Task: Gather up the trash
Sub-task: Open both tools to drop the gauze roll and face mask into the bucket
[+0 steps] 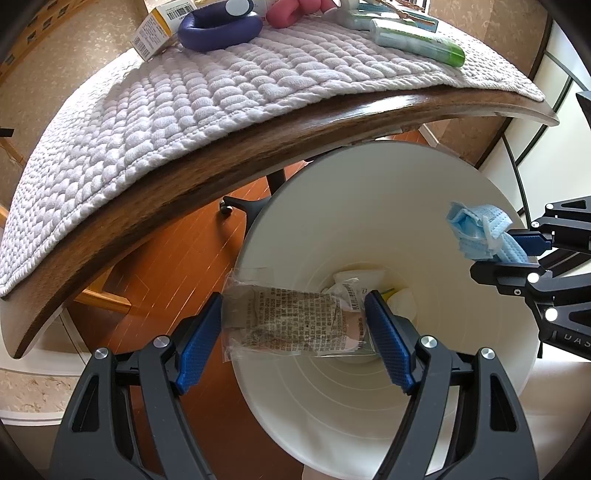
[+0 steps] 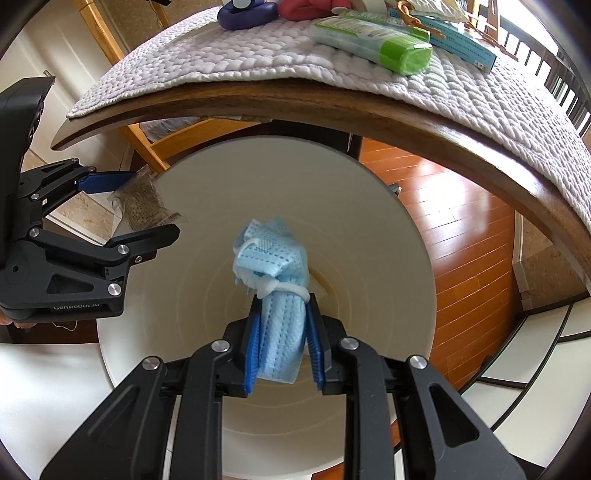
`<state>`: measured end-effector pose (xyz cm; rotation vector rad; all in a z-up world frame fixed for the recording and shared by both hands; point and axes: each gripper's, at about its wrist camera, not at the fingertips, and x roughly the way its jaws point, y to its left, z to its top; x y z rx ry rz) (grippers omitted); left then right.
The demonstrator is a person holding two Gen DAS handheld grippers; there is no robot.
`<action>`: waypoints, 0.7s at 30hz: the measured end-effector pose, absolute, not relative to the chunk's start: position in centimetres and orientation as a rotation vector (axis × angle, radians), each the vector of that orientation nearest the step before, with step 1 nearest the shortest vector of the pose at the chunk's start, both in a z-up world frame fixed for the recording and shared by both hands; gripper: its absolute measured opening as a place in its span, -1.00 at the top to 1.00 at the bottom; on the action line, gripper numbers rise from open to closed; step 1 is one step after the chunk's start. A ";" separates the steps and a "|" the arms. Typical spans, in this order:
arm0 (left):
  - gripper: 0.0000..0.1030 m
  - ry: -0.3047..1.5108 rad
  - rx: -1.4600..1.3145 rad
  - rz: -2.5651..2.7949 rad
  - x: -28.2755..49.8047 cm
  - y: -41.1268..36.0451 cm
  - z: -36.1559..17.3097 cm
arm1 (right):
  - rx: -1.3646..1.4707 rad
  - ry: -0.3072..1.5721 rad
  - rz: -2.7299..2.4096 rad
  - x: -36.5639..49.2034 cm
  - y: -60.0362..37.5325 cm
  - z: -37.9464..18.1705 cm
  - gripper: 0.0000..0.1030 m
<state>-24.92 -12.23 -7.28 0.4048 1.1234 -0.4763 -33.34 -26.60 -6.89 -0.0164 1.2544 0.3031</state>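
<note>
Item 1, left gripper (image 1: 295,332): blue ribbed pads clamped on the two short ends of a clear plastic wrapper (image 1: 291,321), a flat, crinkly film printed with dense black text. Its long axis ran straight across from pad to pad. It hung directly above the mouth of the white waste bin (image 1: 480,206), overlapping the bin's left rim, so part of the film lay outside the opening.

Item 2, right gripper (image 2: 282,339): jaws clenched tight on a crumpled blue face mask (image 2: 273,266), soft pleated non-woven fabric bound with its white ear loop. The bundle's long axis ran along the fingers, the loose end pointing down into the bin's centre. Judged the better-placed load for a straight drop.

Item 3, bin: round, smooth, pale plastic, tapering to the bottom, standing on the floor just below the dark wooden table edge (image 1: 258,147). White paper scraps (image 1: 354,280) already lay at the bottom.

Item 4, table: covered by a quilted lilac mat (image 1: 166,110) bearing a purple ring (image 1: 221,31), a green-capped tube (image 1: 417,42) and cartons, well apart from both grippers
</note>
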 end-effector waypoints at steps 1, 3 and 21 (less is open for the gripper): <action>-0.52 1.124 0.405 -0.476 -24.9 -12.3 -7.3 | -0.016 1.255 0.303 -33.3 -26.6 -6.9 0.55; -0.52 1.123 0.406 -0.477 -24.9 -12.3 -7.3 | -0.016 1.254 0.303 -33.3 -26.6 -6.9 0.55; -0.81 1.119 0.357 -0.523 -24.6 -11.7 -7.1 | 0.002 1.236 0.262 -33.9 -27.7 -6.0 -0.18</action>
